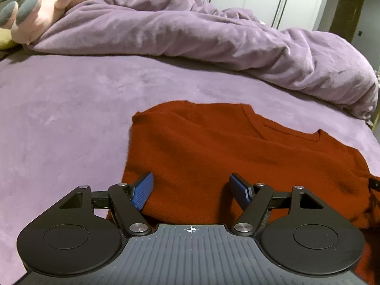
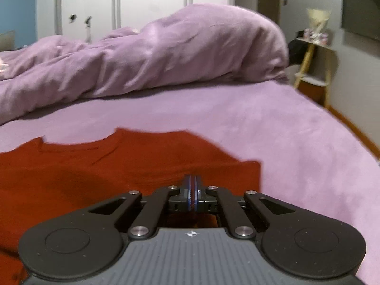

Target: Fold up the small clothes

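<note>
Garment: a red sweater point(image 1: 213, 156) is lying flat on the purple bed point(image 1: 71, 118), neckline facing the heaped duvet point(image 1: 213, 35).
Left claw point(image 1: 191, 188): is hovering released over the sweater's near hem, blue pads point(image 1: 142, 191) spread wide, nothing between them.
Right claw point(image 2: 192, 186): is sitting clenched, pads pressed together over the sweater's right edge; whether fabric is pinched cannot be told.
Beyond: a pink plush toy point(image 1: 59, 2) is resting by the duvet.
</note>
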The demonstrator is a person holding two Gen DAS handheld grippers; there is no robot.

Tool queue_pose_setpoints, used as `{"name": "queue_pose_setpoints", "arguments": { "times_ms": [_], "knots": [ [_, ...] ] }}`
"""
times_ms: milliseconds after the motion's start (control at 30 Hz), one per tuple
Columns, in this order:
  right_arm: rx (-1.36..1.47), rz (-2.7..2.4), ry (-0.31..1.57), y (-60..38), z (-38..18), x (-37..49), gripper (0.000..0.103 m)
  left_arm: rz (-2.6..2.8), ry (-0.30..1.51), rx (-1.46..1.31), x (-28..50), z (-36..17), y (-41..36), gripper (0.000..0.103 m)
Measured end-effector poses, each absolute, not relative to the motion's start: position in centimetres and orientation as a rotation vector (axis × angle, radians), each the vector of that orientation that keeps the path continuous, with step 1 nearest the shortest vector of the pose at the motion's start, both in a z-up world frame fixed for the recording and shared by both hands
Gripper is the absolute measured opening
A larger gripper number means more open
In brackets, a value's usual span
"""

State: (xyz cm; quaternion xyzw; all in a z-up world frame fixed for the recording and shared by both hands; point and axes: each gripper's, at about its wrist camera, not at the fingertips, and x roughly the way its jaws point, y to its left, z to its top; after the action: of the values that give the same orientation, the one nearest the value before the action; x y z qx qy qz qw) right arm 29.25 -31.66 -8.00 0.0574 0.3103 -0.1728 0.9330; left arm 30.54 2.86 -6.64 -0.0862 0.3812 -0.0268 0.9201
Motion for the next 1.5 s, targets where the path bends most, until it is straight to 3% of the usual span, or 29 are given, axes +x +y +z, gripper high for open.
{"name": "queue_pose_setpoints", "arguments": {
  "times_ms": [267,500,733,900,933,1000,1133,1500],
  "knots": [
    [0.301,-0.075,0.587,-29.5,-6.0,26.5,0.003,-0.148,0.716,-0.166,29.1,-4.9,0.5,0.077],
    [0.157,-0.096,0.702,-27.1,-9.7,29.9,0.0,-0.157,0.825,-0.135,31.9,-6.9,-1.2,0.074],
    [0.086,-0.126,0.676,-27.6,-9.6,32.0,0.0,-0.11,0.77,0.064,34.2,-8.5,-2.6,0.091],
    [0.16,-0.11,0.713,-28.0,-8.3,30.5,0.0,-0.112,0.8,-0.016,33.9,-7.9,-1.2,0.088],
    [0.179,-0.106,0.718,-28.3,-8.0,29.5,0.001,-0.113,0.801,-0.026,33.3,-7.6,-0.9,0.087],
    [0.191,-0.109,0.705,-28.7,-7.9,27.1,0.016,-0.135,0.8,-0.052,32.2,-7.4,-0.4,0.088],
    [0.154,-0.124,0.668,-29.5,-8.6,23.3,0.017,-0.142,0.809,-0.02,31.9,-7.3,-0.8,0.088],
    [0.094,-0.191,0.721,-30.1,-8.3,22.7,0.016,-0.112,0.887,0.006,31.0,-6.2,-0.9,0.088]
  ]
}}
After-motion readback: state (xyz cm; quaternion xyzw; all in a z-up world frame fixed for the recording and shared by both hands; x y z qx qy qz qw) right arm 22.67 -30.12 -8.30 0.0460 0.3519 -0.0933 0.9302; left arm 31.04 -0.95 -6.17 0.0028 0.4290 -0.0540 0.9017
